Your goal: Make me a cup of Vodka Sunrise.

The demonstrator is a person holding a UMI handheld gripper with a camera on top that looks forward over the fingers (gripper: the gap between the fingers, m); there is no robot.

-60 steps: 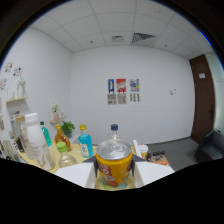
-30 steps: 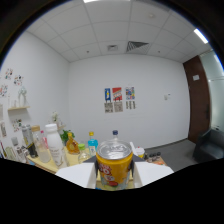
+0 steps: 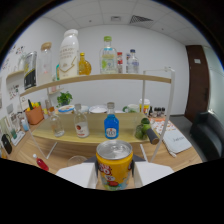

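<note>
The yellow can [image 3: 114, 168] is clamped upright between the jaws — the empty glass [image 3: 76, 161] is noted low, just beside it.

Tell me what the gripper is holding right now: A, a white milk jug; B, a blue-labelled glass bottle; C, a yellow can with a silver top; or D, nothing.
C: the gripper has both fingers pressed on a yellow can with a silver top, while the blue-labelled bottle stands beyond on the lower shelf.

Bright ceiling light, soft blur, heavy fisheye edges
</note>
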